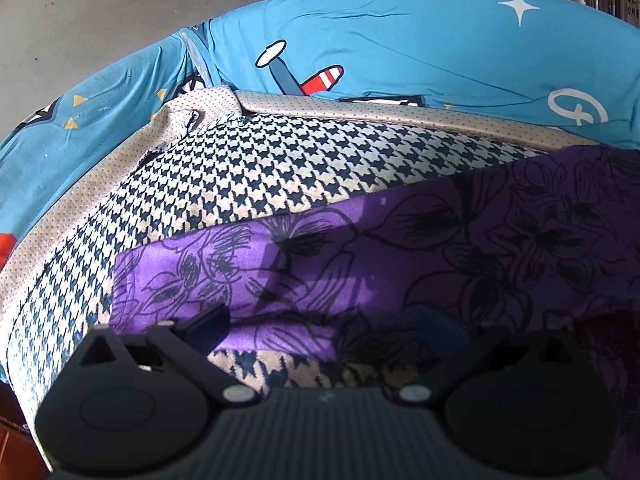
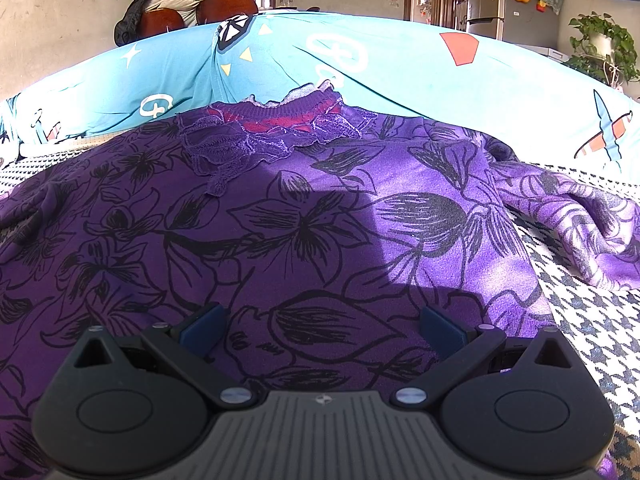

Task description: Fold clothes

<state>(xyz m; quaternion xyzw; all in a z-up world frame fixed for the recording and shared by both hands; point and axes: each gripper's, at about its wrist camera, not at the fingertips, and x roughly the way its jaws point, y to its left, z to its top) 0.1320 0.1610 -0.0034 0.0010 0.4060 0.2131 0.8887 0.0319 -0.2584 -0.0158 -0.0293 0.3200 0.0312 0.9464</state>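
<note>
A purple top with black flower outlines [image 2: 304, 216] lies spread flat, its lace-trimmed neckline [image 2: 280, 124] at the far end and a sleeve [image 2: 584, 224] bunched at the right. In the left wrist view the same purple top [image 1: 400, 248] shows its left hem corner over a houndstooth cloth [image 1: 240, 168]. My left gripper [image 1: 324, 332] hovers open just above that hem edge, nothing between its blue pads. My right gripper [image 2: 322, 330] stands open low over the middle of the top, holding nothing.
The houndstooth cloth [image 2: 592, 328] covers the work surface, with a blue cartoon-print sheet [image 2: 400, 64] beyond it. Behind that stand wooden chairs [image 2: 224, 8] with a coat, doorways, a fridge [image 2: 492, 0] and a potted plant [image 2: 604, 44]. Grey floor [image 1: 100, 20] lies at the left.
</note>
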